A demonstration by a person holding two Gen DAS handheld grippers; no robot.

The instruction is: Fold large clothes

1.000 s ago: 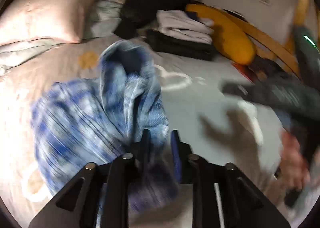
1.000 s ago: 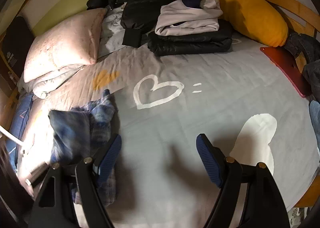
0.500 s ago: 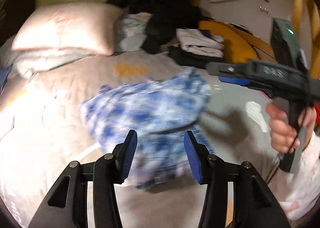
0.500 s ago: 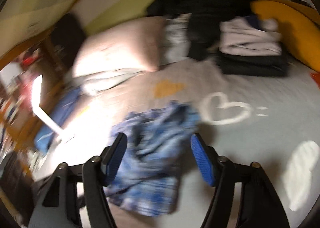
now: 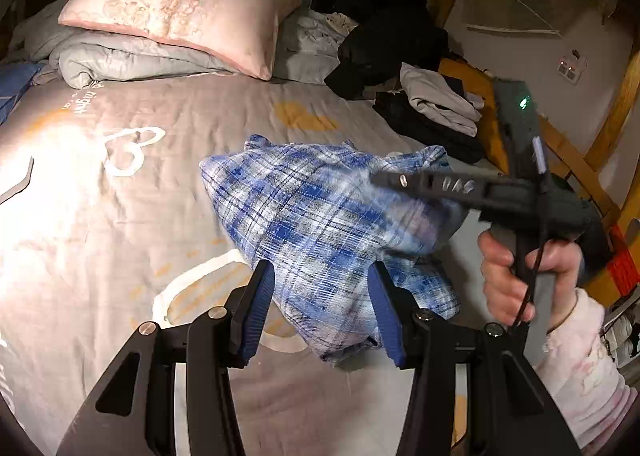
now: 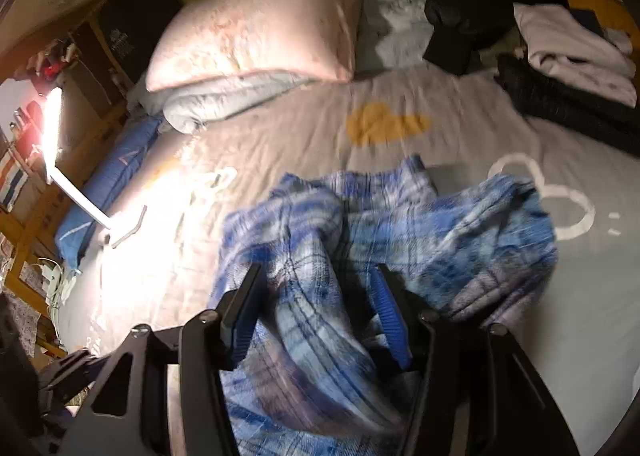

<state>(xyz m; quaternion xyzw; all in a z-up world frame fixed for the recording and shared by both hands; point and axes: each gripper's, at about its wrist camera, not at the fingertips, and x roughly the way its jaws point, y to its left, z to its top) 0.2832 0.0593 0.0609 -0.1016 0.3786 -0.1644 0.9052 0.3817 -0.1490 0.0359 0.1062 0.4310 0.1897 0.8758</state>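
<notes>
A blue plaid shirt [image 5: 312,215] lies crumpled in the middle of the grey bed sheet [image 5: 120,236]. My left gripper [image 5: 320,308] hovers over the shirt's near edge, its jaws open and the cloth lying beneath them, not pinched. From the right, a hand [image 5: 508,280] brings in my right gripper [image 5: 384,179], whose tips are buried in the shirt's far right part. In the right wrist view a bunched fold of the shirt [image 6: 460,223] fills the gap of the right gripper [image 6: 316,308], whose jaws are closing on it. That view is blurred.
A pink pillow [image 5: 180,3] on a grey quilt lies at the bed's head. A black jacket [image 5: 380,15] and a stack of folded clothes [image 5: 436,103] sit at the far right. A wooden bed frame [image 5: 580,159] borders the right side. A lit lamp [image 6: 52,127] stands left of the bed.
The left gripper opened, let the shirt go and drew back leftward. The right gripper swung left over the shirt and its jaws narrowed around a fold of it.
</notes>
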